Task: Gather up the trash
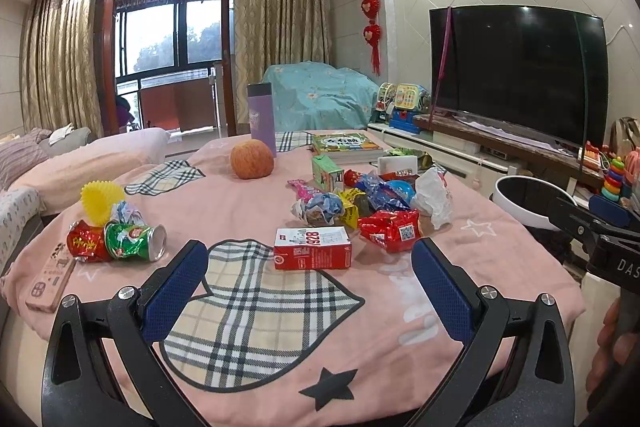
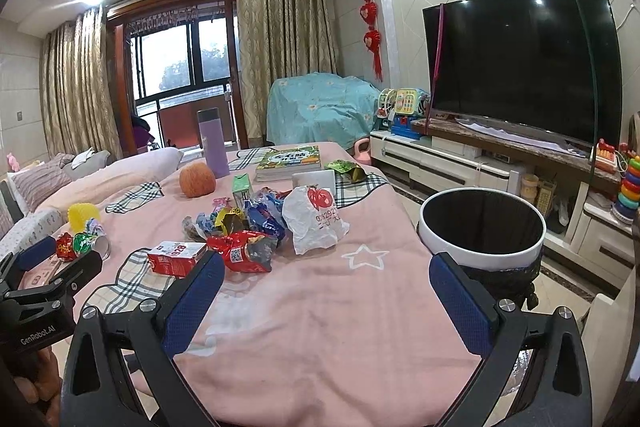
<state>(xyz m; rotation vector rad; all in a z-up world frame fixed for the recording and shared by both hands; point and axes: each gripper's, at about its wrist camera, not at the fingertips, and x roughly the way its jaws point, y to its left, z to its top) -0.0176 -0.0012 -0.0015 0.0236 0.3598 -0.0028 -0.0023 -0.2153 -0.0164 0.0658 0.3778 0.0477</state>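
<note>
I am holding my left claw (image 1: pixel 310 267) spread wide and empty above the pink-blanketed tabletop (image 1: pixel 480 247), its fingers framing the red carton (image 1: pixel 313 248) lying just beyond them. I am keeping my right claw (image 2: pixel 326 285) spread and empty too, hovering over the tabletop's near edge, with the white-rimmed trash bin (image 2: pixel 482 227) standing on the floor just off the tabletop's right side. The heap of crumpled wrappers (image 2: pixel 244 227) and the white bag (image 2: pixel 314 223) are lying mid-tabletop, while two crushed cans (image 1: pixel 116 241) are lying well apart at the left.
</note>
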